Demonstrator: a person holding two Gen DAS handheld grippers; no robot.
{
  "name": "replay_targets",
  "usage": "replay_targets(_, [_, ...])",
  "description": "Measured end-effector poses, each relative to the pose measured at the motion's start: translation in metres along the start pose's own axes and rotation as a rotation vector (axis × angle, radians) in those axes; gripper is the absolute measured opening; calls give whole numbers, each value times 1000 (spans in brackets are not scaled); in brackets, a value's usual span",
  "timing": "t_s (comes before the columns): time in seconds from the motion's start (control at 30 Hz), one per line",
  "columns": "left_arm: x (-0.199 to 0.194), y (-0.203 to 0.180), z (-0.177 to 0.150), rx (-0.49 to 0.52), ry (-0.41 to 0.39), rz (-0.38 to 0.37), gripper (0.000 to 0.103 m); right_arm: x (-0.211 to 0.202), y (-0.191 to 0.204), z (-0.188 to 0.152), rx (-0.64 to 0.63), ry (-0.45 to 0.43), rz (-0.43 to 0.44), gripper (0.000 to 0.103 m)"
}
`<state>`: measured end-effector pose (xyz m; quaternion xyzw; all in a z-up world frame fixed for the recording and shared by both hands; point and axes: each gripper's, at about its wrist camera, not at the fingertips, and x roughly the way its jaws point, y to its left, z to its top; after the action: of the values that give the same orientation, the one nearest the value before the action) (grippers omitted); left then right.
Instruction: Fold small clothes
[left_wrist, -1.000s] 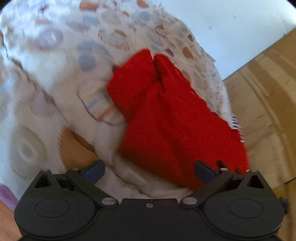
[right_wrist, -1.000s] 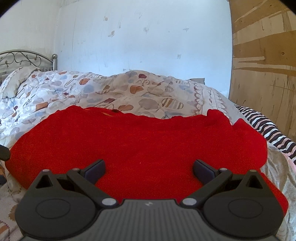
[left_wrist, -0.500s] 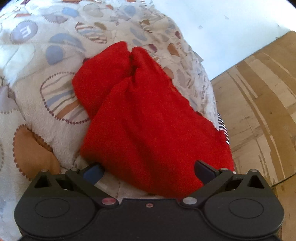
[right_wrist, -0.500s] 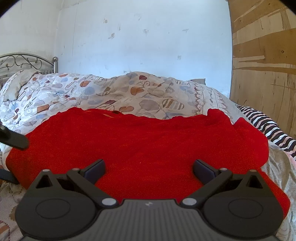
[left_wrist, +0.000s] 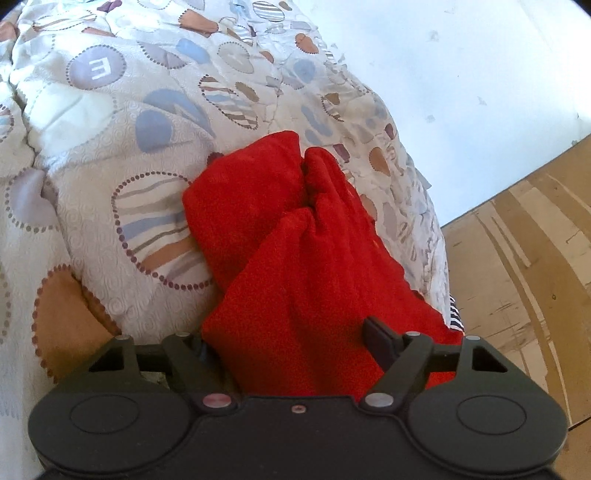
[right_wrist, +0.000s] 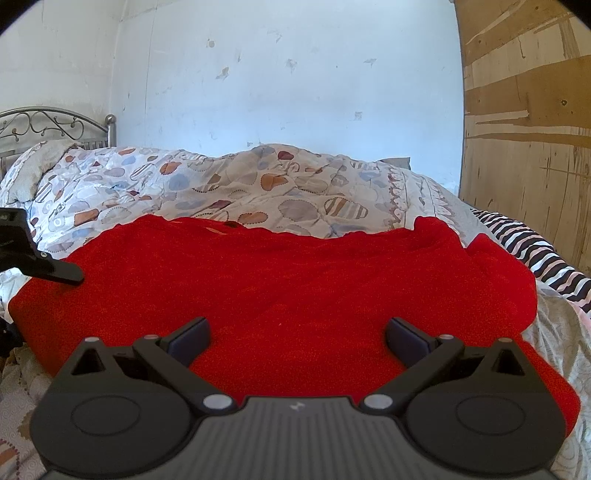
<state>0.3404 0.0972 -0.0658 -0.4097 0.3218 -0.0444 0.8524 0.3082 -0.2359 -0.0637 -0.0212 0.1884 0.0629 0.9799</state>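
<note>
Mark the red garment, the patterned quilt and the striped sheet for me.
red garment (right_wrist: 295, 288): right wrist view, middle of cloth.
patterned quilt (right_wrist: 229, 184): right wrist view, top surface.
striped sheet (right_wrist: 546, 258): right wrist view, exposed edge.

The red garment is fuzzy, matt cloth. The quilt is stitched, textured fabric. The claws are matt black plastic. The headboard is shiny metal; the wall panel is rough wood.

The garment is plain bright red. The quilt under it is white with round patches in blue, brown and stripes. Right of the garment, a sheet has black and white stripes. Behind it, the wall is pale blue-white.
</note>
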Motion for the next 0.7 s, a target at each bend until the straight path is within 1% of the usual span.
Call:
replay_targets(0.23, [15, 6, 9, -63, -7, 21, 79, 0, 0, 0, 1, 0, 1, 103])
replay_targets(0.27, [15, 6, 9, -69, -13, 25, 76, 0, 0, 0, 1, -1, 1, 103])
replay_targets(0.3, [15, 5, 9, -76, -21, 36, 69, 0, 0, 0, 2, -1, 1, 103])
replay_targets(0.33, [14, 4, 10, -77, -26, 54, 66, 0, 0, 0, 2, 0, 1, 103])
replay_targets(0.4, [14, 0, 11, -62, -29, 98, 50, 0, 0, 0, 0, 4, -1, 103])
replay_targets(0.47, [12, -3, 11, -46, -30, 109, 43, 1, 2, 3, -7, 20, -8, 103])
replay_targets(0.53, [8, -9, 12, -32, -34, 126, 41, 1, 2, 7, -12, 40, -10, 103])
replay_targets(0.63, [7, -18, 13, 13, -42, 137, 41, 2, 2, 12, -12, 64, -7, 103])
replay_targets(0.7, [10, -19, 15, 12, -36, 150, 41, 1, 2, 13, -8, 71, -1, 103])
